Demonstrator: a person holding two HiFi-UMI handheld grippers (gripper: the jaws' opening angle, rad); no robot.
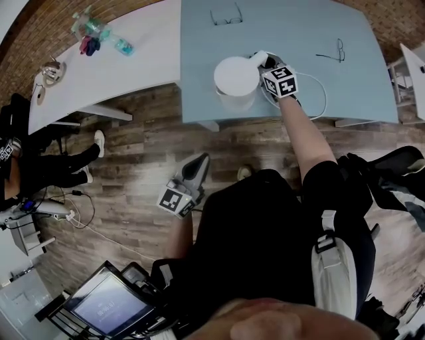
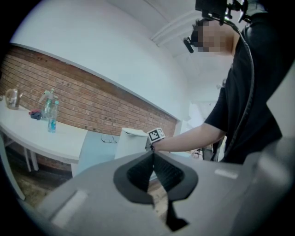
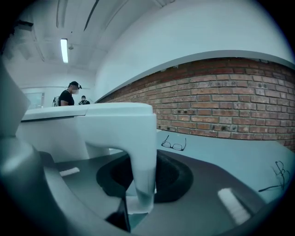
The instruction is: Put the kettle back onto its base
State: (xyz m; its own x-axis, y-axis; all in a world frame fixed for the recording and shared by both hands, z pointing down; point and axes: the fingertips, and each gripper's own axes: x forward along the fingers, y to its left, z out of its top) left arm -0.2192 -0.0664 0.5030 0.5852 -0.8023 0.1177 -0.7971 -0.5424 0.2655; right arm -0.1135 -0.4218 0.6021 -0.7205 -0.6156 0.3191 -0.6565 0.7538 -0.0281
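My right tool [image 3: 138, 186] is closed on the handle [image 3: 141, 156] of the white kettle [image 1: 236, 78], with the handle upright between the jaws and a pad against each side. The kettle is at the front part of the pale blue counter [image 1: 292, 30], well in front of a pair of glasses [image 1: 226, 14]; I cannot tell whether it rests there. My left tool [image 2: 153, 161] is over the wooden floor [image 1: 133, 153], jaws together and empty.

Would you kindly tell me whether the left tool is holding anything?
No, the left tool has its jaws closed together with nothing between them, apart from the kettle.
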